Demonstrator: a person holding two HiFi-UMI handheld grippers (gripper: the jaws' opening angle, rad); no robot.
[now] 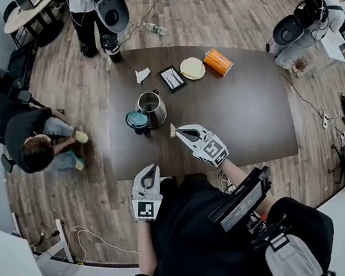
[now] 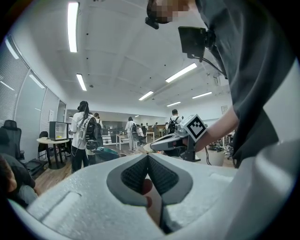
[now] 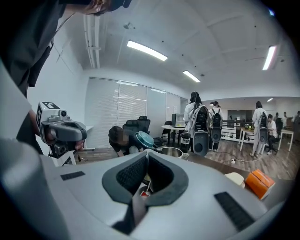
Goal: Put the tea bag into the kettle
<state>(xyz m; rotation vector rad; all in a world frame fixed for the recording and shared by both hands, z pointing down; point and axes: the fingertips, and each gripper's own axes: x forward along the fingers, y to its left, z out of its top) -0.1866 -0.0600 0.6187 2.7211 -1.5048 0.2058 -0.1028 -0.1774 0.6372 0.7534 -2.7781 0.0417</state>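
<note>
Pinching the small pale paper tea bag in my right gripper, just beside the open round steel kettle. Dropping it in is what's left, I judge; my left gripper is closed and empty.

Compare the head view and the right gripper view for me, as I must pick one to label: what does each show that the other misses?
Only the head view: the black frame and white paper scrap on the table, from above. Only the right gripper view: the ceiling lights and window blinds. Both: the right claw shut on the tea bag, the left claw, the kettle with its teal lid open, and the orange box.
</note>
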